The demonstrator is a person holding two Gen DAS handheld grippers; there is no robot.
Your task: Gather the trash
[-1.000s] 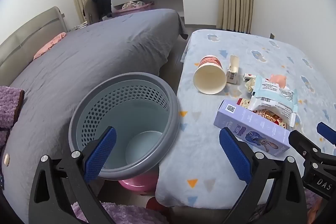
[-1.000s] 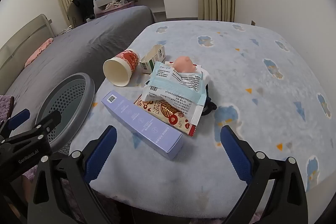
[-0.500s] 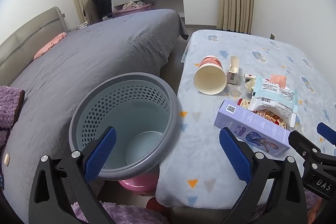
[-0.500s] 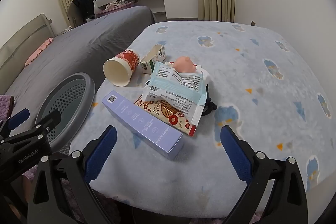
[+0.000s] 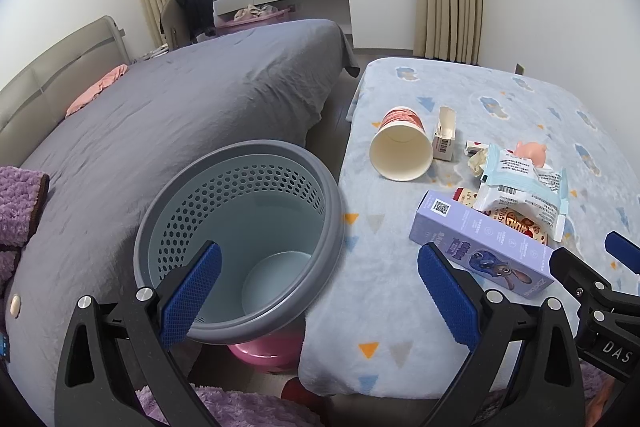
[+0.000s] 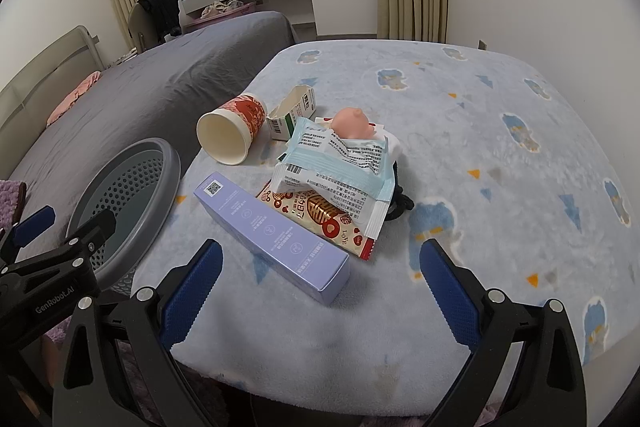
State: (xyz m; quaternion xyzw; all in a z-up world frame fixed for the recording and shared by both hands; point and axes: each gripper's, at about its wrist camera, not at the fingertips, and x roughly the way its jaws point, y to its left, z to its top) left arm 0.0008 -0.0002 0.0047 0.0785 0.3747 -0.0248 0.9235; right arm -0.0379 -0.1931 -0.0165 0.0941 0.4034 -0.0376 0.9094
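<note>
Trash lies on a blue patterned table cover [image 6: 500, 187]: a long purple box [image 6: 272, 239], a tipped paper cup [image 6: 232, 135], a small carton [image 6: 294, 111], a pale blue wrapper [image 6: 336, 167] over a red snack packet [image 6: 320, 217], and a pink toy [image 6: 352, 123]. A grey perforated basket [image 5: 240, 247] stands left of the table, empty. My left gripper [image 5: 316, 295] is open above the basket's right rim. My right gripper [image 6: 320, 295] is open, just short of the purple box's near end [image 5: 480, 247].
A grey bed [image 5: 180, 115] fills the left side behind the basket. A pink stool [image 5: 264, 353] sits under the basket. Purple fleece [image 5: 20, 203] lies at the far left. Curtains and a window are at the back.
</note>
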